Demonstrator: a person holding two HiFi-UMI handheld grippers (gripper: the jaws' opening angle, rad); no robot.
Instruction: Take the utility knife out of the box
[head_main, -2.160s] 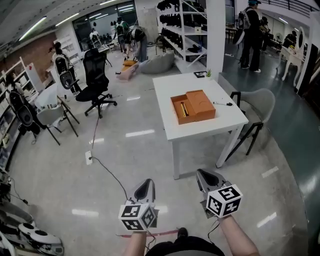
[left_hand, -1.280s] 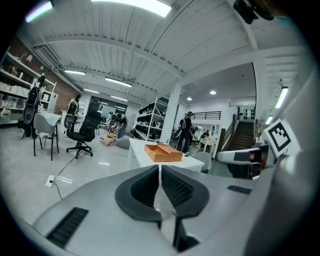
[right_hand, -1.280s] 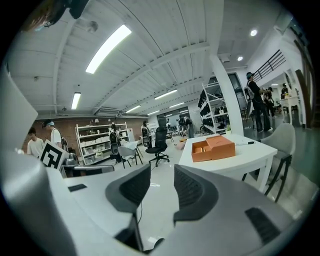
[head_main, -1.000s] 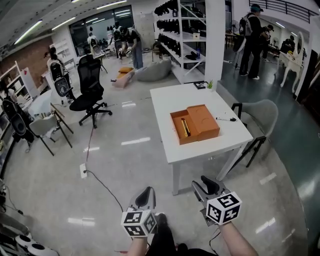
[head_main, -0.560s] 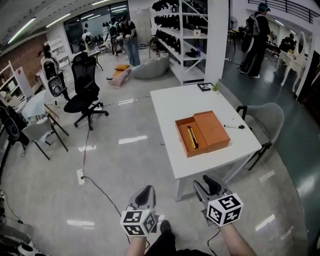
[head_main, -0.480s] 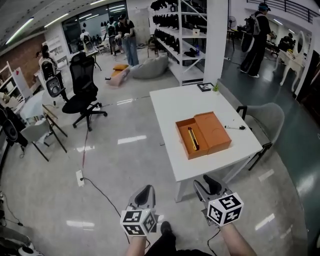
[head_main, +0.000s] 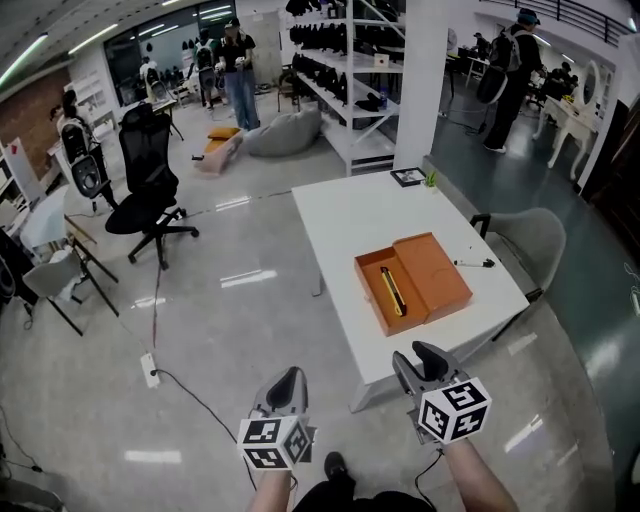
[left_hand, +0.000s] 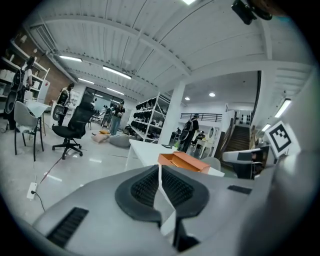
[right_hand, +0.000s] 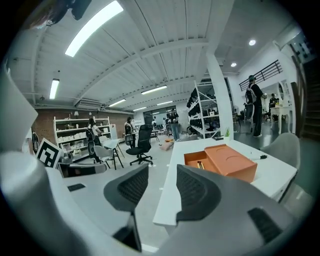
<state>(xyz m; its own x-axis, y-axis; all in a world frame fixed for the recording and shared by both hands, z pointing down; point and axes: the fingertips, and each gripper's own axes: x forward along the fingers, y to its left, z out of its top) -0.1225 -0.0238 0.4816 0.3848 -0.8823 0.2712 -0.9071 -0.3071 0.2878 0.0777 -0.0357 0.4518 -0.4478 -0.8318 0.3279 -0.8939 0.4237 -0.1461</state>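
My left gripper (head_main: 287, 379), near left, has its jaws closed together on nothing. On the white worktop (head_main: 365, 212) beyond, the utility knife (head_main: 392, 291) lies in the orange box (head_main: 432, 287), in its open left half. My right gripper (head_main: 426, 356) gapes empty, near the worktop's edge.

Open floor (head_main: 250, 330) leads up to the near corner of the table (head_main: 350, 215), with nothing standing in the way. The box (head_main: 378, 305) sits close to that near edge. Its open half is uncovered from above, and the knife (head_main: 393, 290) lies between low walls. The lid (head_main: 440, 275) rises just to the right. A pen (head_main: 472, 264) lies beyond it. A grey chair (head_main: 530, 235) crowds the table's right side.
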